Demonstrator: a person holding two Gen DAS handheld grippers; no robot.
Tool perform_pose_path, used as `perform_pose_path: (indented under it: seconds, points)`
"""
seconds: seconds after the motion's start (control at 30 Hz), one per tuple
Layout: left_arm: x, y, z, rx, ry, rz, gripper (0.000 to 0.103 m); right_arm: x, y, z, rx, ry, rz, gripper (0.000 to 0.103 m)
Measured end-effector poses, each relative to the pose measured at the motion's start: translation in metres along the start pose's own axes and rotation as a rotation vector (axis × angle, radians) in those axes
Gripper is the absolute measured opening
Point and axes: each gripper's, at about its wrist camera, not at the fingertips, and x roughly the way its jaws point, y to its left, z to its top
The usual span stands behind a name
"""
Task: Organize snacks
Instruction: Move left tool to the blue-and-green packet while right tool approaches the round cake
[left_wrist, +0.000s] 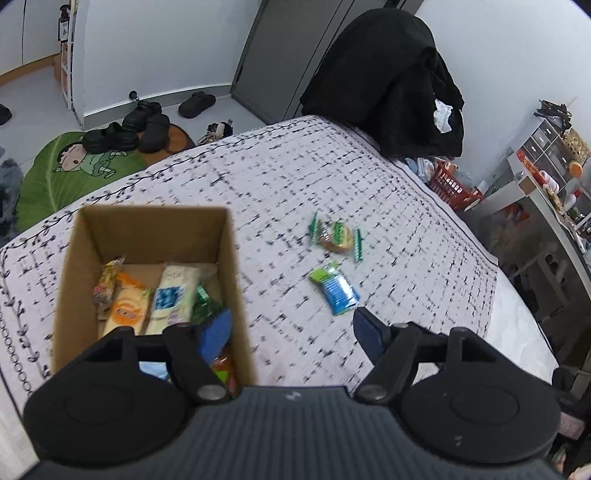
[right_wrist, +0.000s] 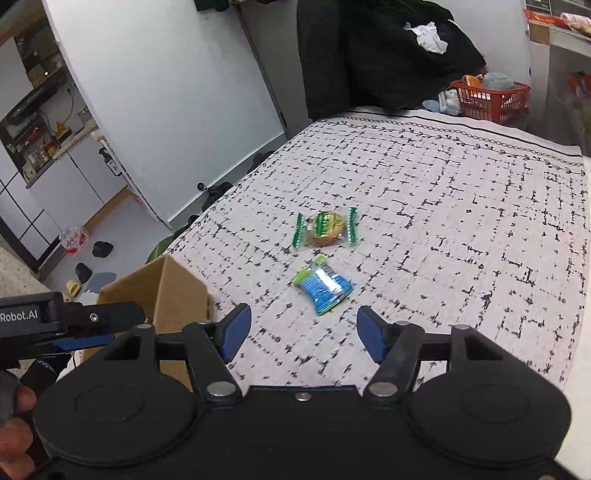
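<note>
The blue snack packet (right_wrist: 322, 290) lies on the table (right_wrist: 461, 206), just right of the cardboard box (right_wrist: 173, 291), just beyond the empty right gripper (right_wrist: 303, 334), whose jaws stand apart. It is likely light, crinkly and slippery: grip across the middle. The left gripper (left_wrist: 291, 334), also apart, holds nothing.

A counter (right_wrist: 461, 206) carries everything, covered by a white cloth (left_wrist: 280, 192) with broken black grid marks and a leafy vine border. On the cloth stands an open cardboard box (left_wrist: 229, 258), with snack packets inside it. Beside the box, out on the cloth, lie two loose packets: a clear cookie packet with green ends (right_wrist: 325, 229) and, just nearer, a blue and green packet (right_wrist: 321, 290), apart from each other.
</note>
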Motion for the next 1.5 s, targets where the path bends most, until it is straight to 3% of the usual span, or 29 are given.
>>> perform_pose_path:
  seconds: [0.27,0.6,0.67,0.77,0.83,0.87,1.5]
  points:
    - [0.030,-0.044,0.005,0.034,0.004,-0.008,0.072,0.016,-0.036,0.014,-0.019,-0.029,0.018,0.063]
    - [0.077,-0.082,0.001,0.046,0.045,-0.001,0.072,0.042,-0.089,0.015,0.060,-0.041,0.008,0.064]
    - [0.089,-0.083,0.000,0.032,0.059,0.007,0.072,0.045,-0.098,0.015,0.079,-0.048,0.006,0.078]
    - [0.105,-0.082,0.001,-0.006,0.064,0.027,0.074,0.054,-0.107,0.015,0.069,-0.051,-0.031,0.091]
    - [0.114,-0.081,0.002,-0.037,0.057,0.046,0.088,0.060,-0.113,0.017,0.076,-0.040,-0.033,0.098]
    - [0.118,-0.081,0.003,-0.047,0.056,0.063,0.090,0.063,-0.116,0.018,0.080,-0.037,-0.032,0.103]
    - [0.198,-0.095,0.003,-0.101,0.085,0.124,0.089,0.093,-0.157,0.035,0.143,-0.047,-0.070,0.103]
